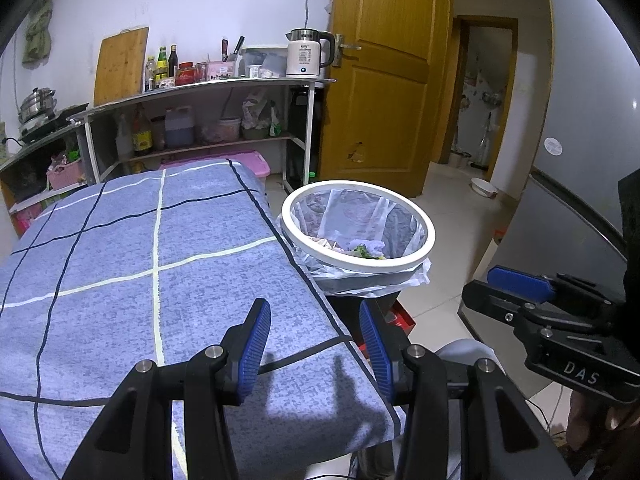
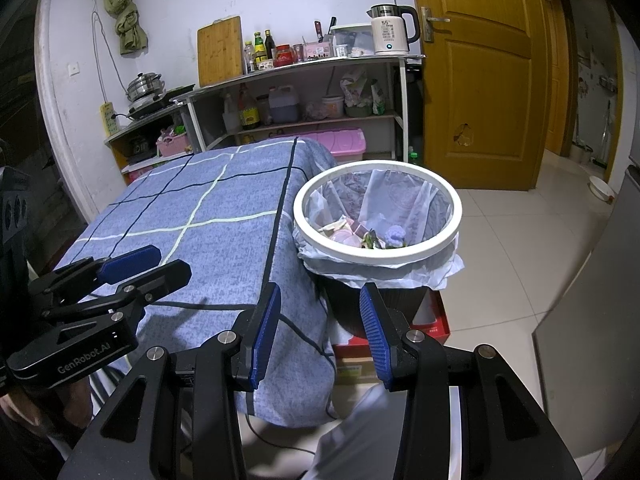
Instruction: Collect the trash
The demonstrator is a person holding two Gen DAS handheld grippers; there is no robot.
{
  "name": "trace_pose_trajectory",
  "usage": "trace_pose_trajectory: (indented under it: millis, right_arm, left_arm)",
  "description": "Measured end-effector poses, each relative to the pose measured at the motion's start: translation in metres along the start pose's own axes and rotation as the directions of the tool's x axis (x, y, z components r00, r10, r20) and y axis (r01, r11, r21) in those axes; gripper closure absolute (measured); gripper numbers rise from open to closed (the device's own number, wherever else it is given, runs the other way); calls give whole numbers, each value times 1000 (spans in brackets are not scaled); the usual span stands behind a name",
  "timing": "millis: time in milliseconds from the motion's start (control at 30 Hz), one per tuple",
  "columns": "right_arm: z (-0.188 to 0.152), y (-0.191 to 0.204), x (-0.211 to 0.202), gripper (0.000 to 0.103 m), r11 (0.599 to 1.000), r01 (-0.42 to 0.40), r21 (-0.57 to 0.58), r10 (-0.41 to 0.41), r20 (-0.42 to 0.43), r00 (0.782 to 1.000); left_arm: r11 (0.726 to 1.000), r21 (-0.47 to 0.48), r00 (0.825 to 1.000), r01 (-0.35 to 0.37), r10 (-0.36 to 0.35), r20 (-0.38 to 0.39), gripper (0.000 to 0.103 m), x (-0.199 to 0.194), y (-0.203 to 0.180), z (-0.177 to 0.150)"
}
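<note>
A trash bin [image 1: 425,229] [image 2: 452,216] with a white rim and a plastic liner stands on the floor by the table's right edge. Scraps of trash [image 2: 372,236] [image 1: 366,250] lie at its bottom. My left gripper [image 1: 316,344] hovers open over the table's near right corner, nothing between its blue pads. My right gripper [image 2: 320,332] is open too, just off the table's edge and short of the bin, with empty jaws. Each gripper shows in the other's view: the right gripper [image 1: 516,284] at far right, the left gripper [image 2: 140,264] at far left. The table [image 1: 120,248] [image 2: 208,216] carries a blue checked cloth with nothing on it.
A shelf unit [image 2: 304,92] with bottles, a cutting board and a white kettle [image 2: 390,32] lines the far wall. A wooden door [image 2: 480,80] stands to the right, a grey fridge [image 1: 580,160] nearer on the right. A red box [image 2: 436,320] sits under the bin. A pink lidded box [image 2: 340,140] lies behind the table.
</note>
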State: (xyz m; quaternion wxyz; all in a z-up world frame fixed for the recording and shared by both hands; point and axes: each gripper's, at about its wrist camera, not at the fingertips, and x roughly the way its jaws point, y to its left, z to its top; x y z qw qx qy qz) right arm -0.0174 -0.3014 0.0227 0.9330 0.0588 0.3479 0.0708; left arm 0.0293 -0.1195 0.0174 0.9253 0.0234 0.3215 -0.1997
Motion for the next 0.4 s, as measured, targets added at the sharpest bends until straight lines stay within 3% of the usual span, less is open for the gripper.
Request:
trace_pose_trajectory:
  millis: [400]
  right_arm:
    - [0, 1, 0, 61, 1000, 1, -1, -1, 1, 1000]
  left_arm:
    - [1000, -12, 1000, 0, 0, -5, 57, 5, -2, -2]
